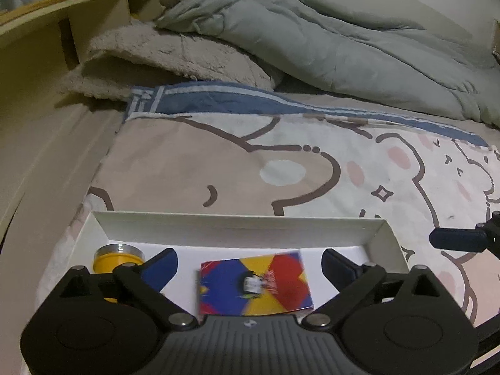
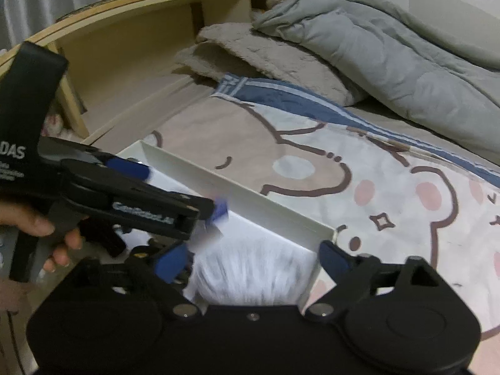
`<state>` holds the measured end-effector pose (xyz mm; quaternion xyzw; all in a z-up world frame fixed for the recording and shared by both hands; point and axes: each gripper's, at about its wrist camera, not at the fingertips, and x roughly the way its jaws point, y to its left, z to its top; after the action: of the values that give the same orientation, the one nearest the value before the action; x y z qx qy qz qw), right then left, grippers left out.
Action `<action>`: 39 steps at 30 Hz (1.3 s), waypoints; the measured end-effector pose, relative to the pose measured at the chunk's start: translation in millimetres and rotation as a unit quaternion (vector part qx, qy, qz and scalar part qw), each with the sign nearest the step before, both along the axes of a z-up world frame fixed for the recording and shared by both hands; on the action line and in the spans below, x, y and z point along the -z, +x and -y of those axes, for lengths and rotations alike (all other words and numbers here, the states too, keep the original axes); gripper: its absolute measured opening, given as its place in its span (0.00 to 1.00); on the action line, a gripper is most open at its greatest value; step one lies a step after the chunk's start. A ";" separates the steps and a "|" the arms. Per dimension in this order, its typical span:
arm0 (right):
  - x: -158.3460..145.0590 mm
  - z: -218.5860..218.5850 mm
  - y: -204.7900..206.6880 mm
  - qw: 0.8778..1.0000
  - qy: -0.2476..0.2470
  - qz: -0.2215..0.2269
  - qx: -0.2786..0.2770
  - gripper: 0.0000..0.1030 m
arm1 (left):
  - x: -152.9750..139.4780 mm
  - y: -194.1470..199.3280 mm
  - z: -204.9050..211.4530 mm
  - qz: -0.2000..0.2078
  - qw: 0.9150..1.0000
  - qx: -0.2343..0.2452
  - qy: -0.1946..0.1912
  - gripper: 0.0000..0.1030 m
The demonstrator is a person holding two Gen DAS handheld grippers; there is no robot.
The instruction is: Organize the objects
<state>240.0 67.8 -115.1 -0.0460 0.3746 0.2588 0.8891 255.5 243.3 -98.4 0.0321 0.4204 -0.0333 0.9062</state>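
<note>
A white open box (image 1: 237, 226) lies on the bed. Inside it are a yellow tin with a silver lid (image 1: 115, 257) at the left and a flat pack in blue, red and yellow (image 1: 253, 282) in the middle. My left gripper (image 1: 250, 264) is open, its blue fingers on either side of the pack and just above it, touching nothing. In the right wrist view my right gripper (image 2: 256, 257) is open over the box's right end (image 2: 325, 234). The left gripper (image 2: 175, 197) reaches in from the left there, held by a hand. The box floor is blurred.
The box rests on a bear-print bedsheet (image 1: 281, 162). A grey duvet (image 1: 328, 40) and fluffy beige pillows (image 1: 162, 53) lie at the head. A wooden headboard shelf (image 1: 47, 25) runs along the left. The right gripper's finger (image 1: 456, 239) shows at the right edge.
</note>
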 end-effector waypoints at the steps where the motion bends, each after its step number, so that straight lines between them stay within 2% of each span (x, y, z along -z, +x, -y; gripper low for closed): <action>1: 0.4 0.4 0.3 1.000 0.000 -0.001 0.000 0.90 | -0.9 -0.2 -0.3 0.000 1.000 0.000 -0.003 0.95; 15: 2.9 10.9 -1.5 1.000 -0.001 -0.012 0.012 0.90 | -2.3 -7.0 3.3 -0.007 1.000 0.003 -0.004 0.95; 24: -0.8 13.0 -8.0 1.000 0.001 -0.014 0.015 0.90 | -13.0 -20.3 -0.3 -0.002 1.000 -0.002 -0.014 0.95; 34: -25.3 23.5 -29.0 1.000 -0.003 0.005 0.014 0.97 | -34.1 -55.5 -8.5 0.001 1.000 -0.011 -0.016 0.95; 39: -40.8 29.4 -41.1 1.000 -0.005 0.016 0.013 0.99 | -49.1 -75.6 -13.0 0.012 1.000 -0.026 -0.010 0.99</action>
<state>198.9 38.3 -74.3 -0.0497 0.3619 0.2449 0.8981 179.9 256.2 -49.3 0.0128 0.4102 -0.0131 0.9118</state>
